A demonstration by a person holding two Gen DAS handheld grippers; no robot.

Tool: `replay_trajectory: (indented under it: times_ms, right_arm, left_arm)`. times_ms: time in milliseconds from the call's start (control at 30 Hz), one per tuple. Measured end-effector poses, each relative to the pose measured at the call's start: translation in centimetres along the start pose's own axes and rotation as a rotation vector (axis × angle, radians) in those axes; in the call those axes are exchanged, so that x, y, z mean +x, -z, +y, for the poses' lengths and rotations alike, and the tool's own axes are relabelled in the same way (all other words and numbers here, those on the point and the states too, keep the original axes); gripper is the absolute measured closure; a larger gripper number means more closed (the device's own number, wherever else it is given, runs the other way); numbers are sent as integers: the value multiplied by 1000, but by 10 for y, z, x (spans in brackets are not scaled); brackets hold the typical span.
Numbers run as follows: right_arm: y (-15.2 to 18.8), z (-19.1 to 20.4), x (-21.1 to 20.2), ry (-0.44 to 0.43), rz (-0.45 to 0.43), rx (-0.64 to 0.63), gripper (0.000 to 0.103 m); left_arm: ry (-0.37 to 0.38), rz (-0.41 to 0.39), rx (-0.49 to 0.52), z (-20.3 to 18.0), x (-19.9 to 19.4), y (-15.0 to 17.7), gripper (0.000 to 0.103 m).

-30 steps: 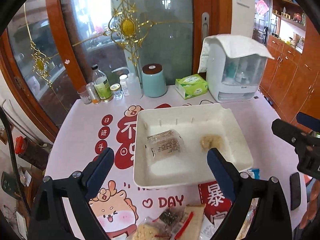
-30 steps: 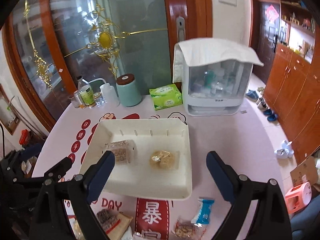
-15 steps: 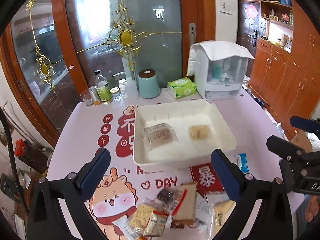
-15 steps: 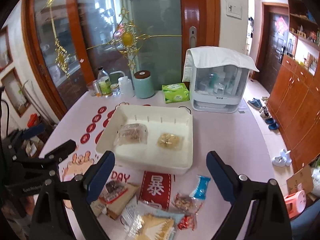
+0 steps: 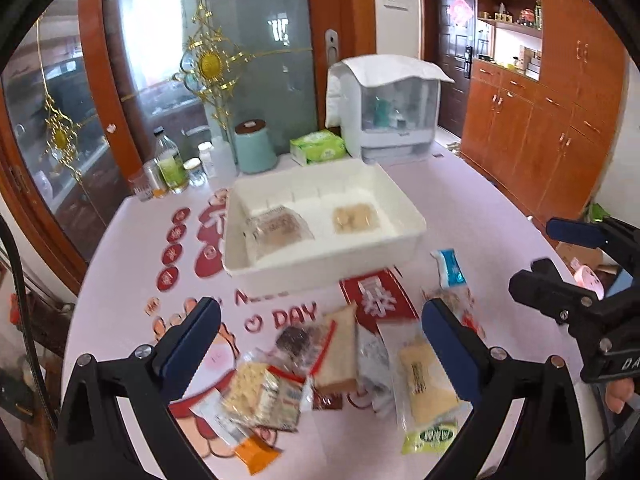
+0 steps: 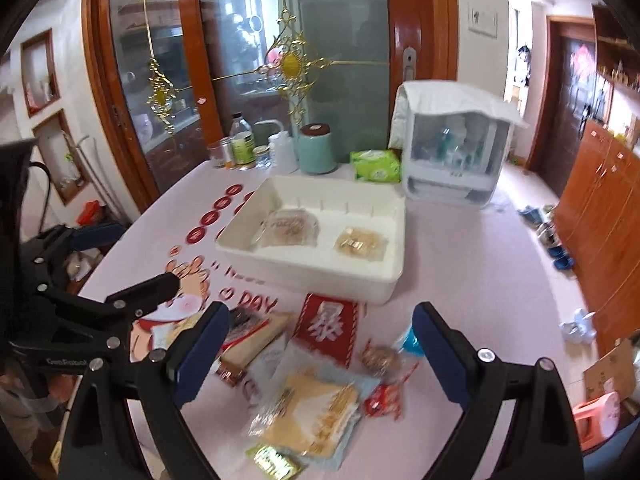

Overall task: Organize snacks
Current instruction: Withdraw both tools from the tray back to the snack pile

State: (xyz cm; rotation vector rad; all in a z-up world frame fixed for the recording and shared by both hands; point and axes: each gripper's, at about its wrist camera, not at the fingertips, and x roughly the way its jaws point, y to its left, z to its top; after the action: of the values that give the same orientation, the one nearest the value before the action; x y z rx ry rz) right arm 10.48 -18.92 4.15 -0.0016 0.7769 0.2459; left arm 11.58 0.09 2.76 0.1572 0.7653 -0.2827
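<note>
On the near edge of the pink printed tablecloth [image 5: 460, 208] lies a loose heap of small snack packets [image 5: 344, 364], just in front of the white rectangular plastic tray [image 5: 320, 264]. These crinkly film packets look light, soft and slippery, and the biscuits inside would probably crush, so a gentle pinch on a sealed end or flat edge seems best. The large clear packet of yellow cake [image 6: 316, 412] lies nearest the right gripper [image 6: 320, 354]; the tan wafer-like packet [image 5: 338, 354] lies under the left gripper [image 5: 322, 338]. Both grippers hover above the heap, jaws spread wide, holding nothing. Two wrapped snacks [image 5: 280, 228] lie inside the tray. Behind it stand a mint-green canister [image 5: 255, 146], a green tissue pack [image 5: 318, 146] and a white countertop cabinet [image 5: 394, 110].
</note>
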Motion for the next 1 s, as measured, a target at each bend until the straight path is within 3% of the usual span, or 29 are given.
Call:
replay_trajectory:
  times_ms: [167, 467, 767, 1000]
  right_arm:
    - [40, 0, 8, 6, 10, 3, 9]
    - [116, 10, 56, -3, 117, 53, 9]
    - [137, 0, 92, -19, 179, 167, 9]
    - [141, -14, 114, -23, 234, 227, 9]
  left_arm:
    - [-6, -8, -12, -3, 10, 42, 3]
    - [-119, -19, 15, -14, 39, 111, 3]
    - [-182, 42, 56, -12, 74, 127, 3]
    - [-159, 96, 19, -2, 101, 122, 3]
